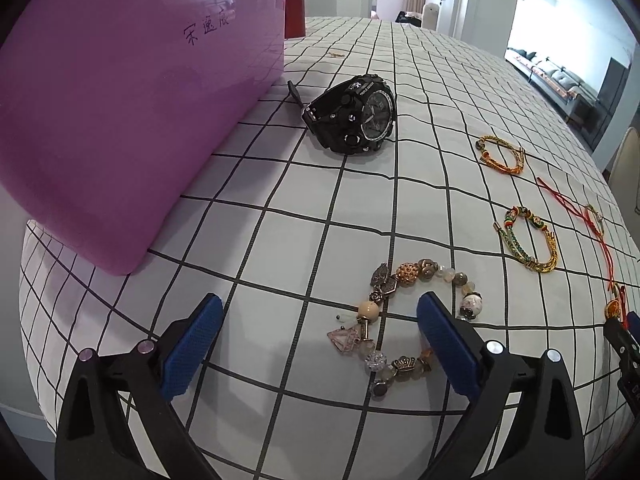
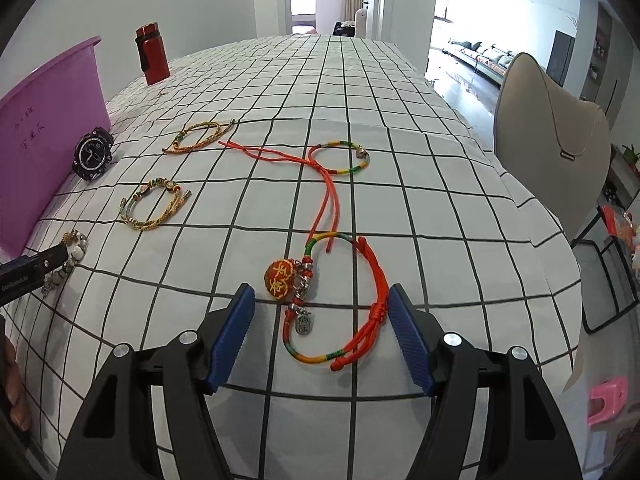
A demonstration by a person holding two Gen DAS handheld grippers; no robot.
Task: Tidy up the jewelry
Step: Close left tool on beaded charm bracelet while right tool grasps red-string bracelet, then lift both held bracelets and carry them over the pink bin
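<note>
Fingers on both grippers stand wide and hold nothing. Left gripper (image 1: 320, 324) straddles the beaded bracelet (image 1: 412, 316) near the purple bin (image 1: 132, 112); right gripper (image 2: 322, 316) frames the orange cord bracelet (image 2: 340, 300) on the checked surface (image 2: 400, 160). Best to lower until both fingers bracket one strand, then close gently so beads don't scatter.

Bright daylight; grey sofa (image 2: 486, 53) beyond doorway, beige chair (image 2: 552, 136) beside checked tablecloth (image 2: 360, 92).

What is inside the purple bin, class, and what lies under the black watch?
The purple bin shows only its outer wall with handwriting; its inside is hidden from both cameras. The black watch rests on the checked tablecloth; anything beneath its body is covered.
</note>
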